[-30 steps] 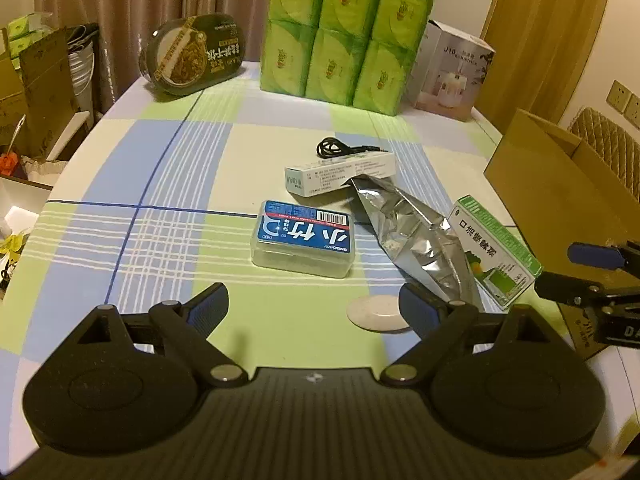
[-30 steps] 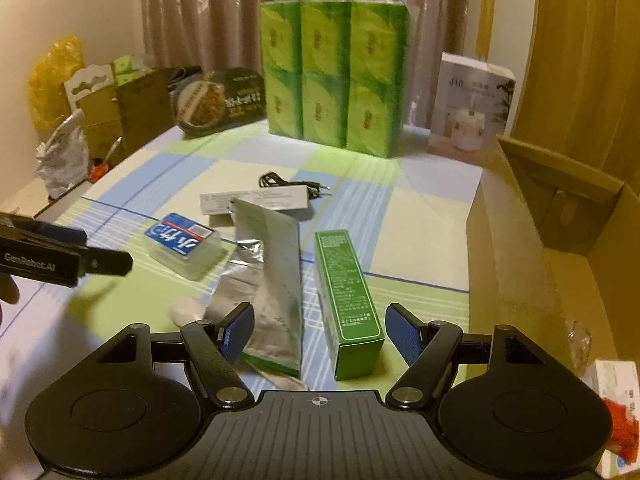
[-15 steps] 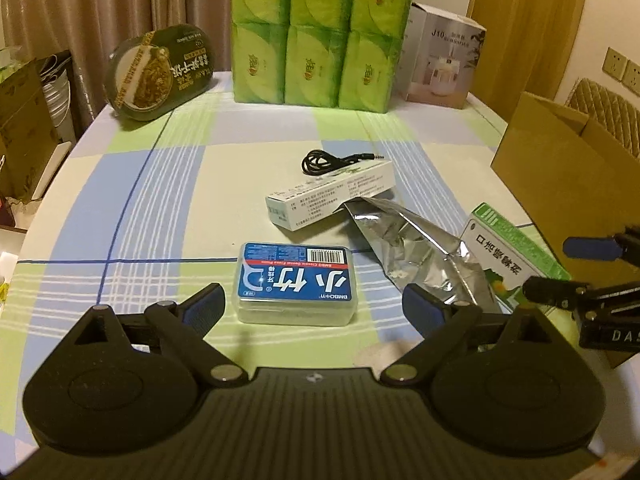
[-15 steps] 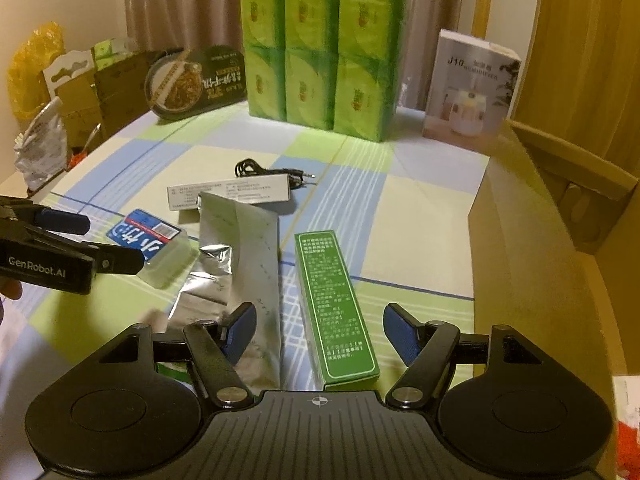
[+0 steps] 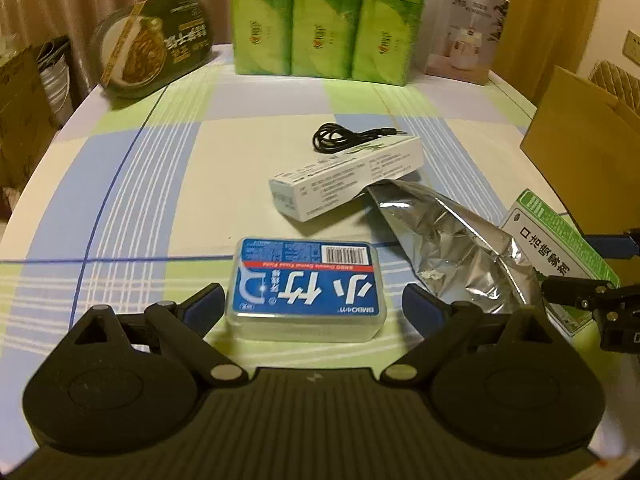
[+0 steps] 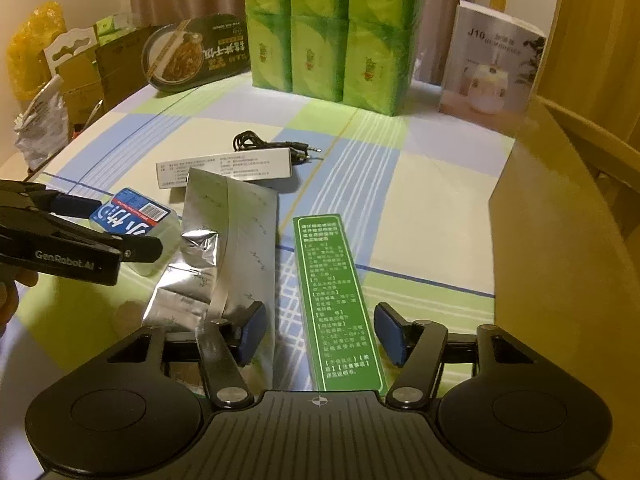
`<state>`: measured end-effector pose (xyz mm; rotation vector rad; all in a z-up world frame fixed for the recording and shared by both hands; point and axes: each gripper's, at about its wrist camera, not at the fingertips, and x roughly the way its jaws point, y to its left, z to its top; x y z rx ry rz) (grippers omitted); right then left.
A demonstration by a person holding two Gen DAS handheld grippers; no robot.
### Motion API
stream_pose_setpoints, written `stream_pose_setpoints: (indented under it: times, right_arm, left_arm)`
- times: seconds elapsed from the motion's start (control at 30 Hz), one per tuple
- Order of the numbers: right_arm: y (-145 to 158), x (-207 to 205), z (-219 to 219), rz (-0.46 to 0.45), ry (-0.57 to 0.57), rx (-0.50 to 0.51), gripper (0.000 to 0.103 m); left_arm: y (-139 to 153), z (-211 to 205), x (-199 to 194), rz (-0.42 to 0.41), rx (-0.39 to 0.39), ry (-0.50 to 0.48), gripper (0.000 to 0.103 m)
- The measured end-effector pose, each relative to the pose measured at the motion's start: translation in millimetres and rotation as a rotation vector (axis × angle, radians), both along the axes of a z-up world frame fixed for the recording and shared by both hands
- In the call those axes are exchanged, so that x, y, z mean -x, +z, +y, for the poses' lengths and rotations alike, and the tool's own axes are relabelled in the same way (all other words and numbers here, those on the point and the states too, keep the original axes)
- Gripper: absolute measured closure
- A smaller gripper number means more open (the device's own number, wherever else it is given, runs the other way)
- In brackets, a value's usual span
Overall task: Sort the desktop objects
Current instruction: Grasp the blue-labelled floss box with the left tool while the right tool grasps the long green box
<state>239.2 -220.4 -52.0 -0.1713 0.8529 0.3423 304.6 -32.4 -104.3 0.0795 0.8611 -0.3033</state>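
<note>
Left gripper point(image 5: 310, 308): wide open, holding nothing, fingers straddling the clear plastic box with the blue label point(image 5: 306, 286); left pad almost touching its side, right pad slightly clear.
Blue-label box risk: flat on the checked tablecloth point(image 5: 120, 184); an uneven close probably skews or slides the smooth, rounded plastic out from the pads.
Crumpled silver foil pouch point(image 6: 224, 248): between the two targets, its edge under the right gripper's left finger point(image 6: 252, 332); likely snagged or dragged along on closing.
Right gripper point(image 6: 320, 336): wide open, empty, straddling the near end of the long green cardboard carton point(image 6: 332, 292).
Green carton risk: a grip at one end likely lets the far end droop or swing.
Brown cardboard box point(image 6: 560, 240): open, just right of the carton; a swinging end may hit its wall.
</note>
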Motion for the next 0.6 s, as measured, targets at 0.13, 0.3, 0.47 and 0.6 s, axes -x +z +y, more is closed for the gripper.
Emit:
stream_pose_setpoints:
  times: [0.13,0.3,0.47,0.6]
  right_arm:
    - [-3,-4,2,0.005,0.009,0.002,0.052]
    - [-7,-8,1,0.023,0.008,0.008,0.061]
    - [-7,-8,0,0.026,0.006,0.004,0.071]
    - [-8,-8,-1,0.030,0.002,0.005,0.073]
  left_arm:
    - [-4,-5,-4,-0.005,-0.032,-0.004,0.013]
    - [-6,-11,-4,-0.019,-0.078,-0.018,0.014]
    - [-11,-8,-6,-0.009,-0.077,-0.001,0.018]
    - [-11,-5,-7,-0.015,-0.069,0.011,0.018]
